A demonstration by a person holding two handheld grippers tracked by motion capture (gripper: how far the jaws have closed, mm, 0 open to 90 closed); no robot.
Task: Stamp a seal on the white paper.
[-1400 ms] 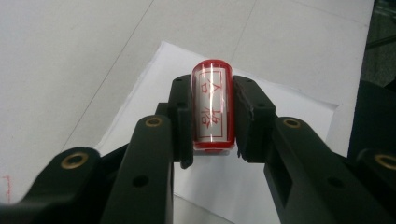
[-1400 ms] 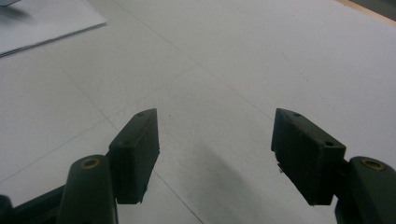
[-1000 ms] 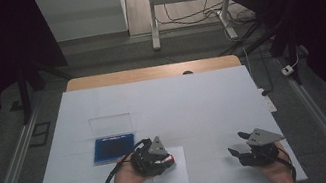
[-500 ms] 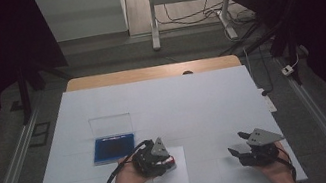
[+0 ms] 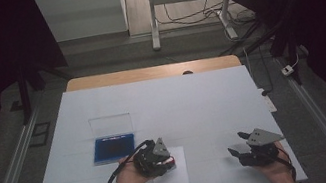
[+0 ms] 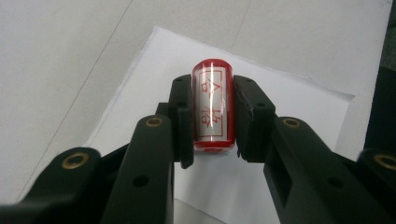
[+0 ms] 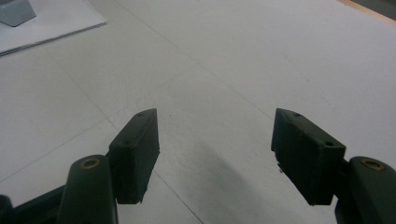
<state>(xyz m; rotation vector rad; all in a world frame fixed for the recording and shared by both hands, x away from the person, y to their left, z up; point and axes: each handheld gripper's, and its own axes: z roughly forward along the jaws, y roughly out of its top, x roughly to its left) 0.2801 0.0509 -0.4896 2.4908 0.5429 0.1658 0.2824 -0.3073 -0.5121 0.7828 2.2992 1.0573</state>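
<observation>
Your left gripper (image 6: 212, 114) is clamped on a red stamp (image 6: 213, 105), its pads pressing both sides. The stamp is a small cylinder with red characters on a white label, held over a white sheet (image 5: 170, 177) near the table's (image 5: 203, 99) front edge; whether it touches the paper is hard to tell. A blue ink pad (image 5: 113, 147), lid open, sits just beyond your left hand. Your right gripper (image 7: 215, 154) rests well apart, jaws wide, holding nothing.
</observation>
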